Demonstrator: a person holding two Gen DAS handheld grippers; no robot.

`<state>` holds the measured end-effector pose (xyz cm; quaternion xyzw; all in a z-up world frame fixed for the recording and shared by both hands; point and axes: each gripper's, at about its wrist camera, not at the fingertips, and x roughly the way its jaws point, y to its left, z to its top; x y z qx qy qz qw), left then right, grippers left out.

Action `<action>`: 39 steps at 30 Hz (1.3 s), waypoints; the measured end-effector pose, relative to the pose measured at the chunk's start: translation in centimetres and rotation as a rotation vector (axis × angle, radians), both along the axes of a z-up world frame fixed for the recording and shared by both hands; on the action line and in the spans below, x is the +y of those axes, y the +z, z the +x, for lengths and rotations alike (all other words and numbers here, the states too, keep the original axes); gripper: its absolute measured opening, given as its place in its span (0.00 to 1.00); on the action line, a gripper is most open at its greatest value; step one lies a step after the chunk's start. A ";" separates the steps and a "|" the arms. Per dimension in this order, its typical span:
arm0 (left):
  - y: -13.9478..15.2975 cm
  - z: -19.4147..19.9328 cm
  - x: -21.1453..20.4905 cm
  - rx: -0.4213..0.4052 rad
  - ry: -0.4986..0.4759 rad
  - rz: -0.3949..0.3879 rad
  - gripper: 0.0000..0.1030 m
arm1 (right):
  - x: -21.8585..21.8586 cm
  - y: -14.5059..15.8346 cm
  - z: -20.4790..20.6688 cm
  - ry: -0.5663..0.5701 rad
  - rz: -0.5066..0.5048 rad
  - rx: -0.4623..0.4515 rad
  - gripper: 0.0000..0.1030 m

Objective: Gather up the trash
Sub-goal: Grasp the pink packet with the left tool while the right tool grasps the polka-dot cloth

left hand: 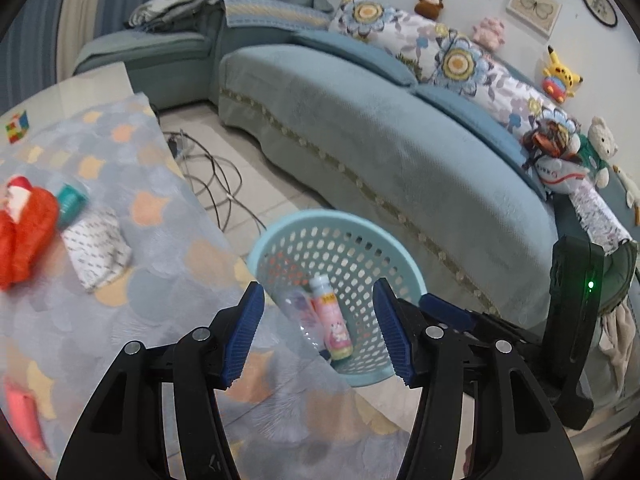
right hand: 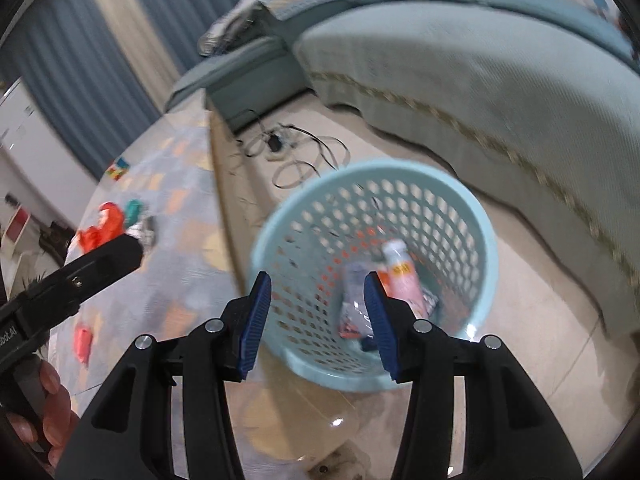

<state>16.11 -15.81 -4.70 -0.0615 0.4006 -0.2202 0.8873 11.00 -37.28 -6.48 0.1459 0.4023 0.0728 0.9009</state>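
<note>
A light blue perforated basket [left hand: 280,240] stands on the floor beside the table; it also shows in the right wrist view [right hand: 486,248]. Inside lie a pink bottle [left hand: 334,324] [right hand: 402,280] and a clear plastic bottle [left hand: 298,308] [right hand: 354,300]. My left gripper [left hand: 316,332] is open and empty above the table edge next to the basket. My right gripper [right hand: 316,320] is open and empty above the basket. On the table lie a red wrapper [left hand: 24,228] [right hand: 102,228], a teal object [left hand: 72,200] [right hand: 134,208] and a white printed packet [left hand: 96,248].
The table [left hand: 160,300] has a patterned blue-and-orange cloth, with a Rubik's cube [left hand: 18,126] at its far end and a pink item [left hand: 22,412] near me. A blue-green sofa [left hand: 380,132] with cushions and plush toys runs behind the basket. Cables [left hand: 212,172] lie on the floor.
</note>
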 end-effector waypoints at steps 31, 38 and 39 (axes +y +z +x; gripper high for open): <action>-5.4 -7.7 26.0 0.086 0.477 0.019 0.74 | 24.4 -0.7 11.0 0.340 -0.255 -0.082 0.81; -6.5 -7.7 25.4 0.088 0.461 0.036 0.74 | 25.3 -2.8 13.6 0.320 -0.268 0.001 0.73; -6.5 -7.6 25.3 0.088 0.458 0.039 0.75 | 25.3 -3.0 13.9 0.321 -0.262 0.019 0.66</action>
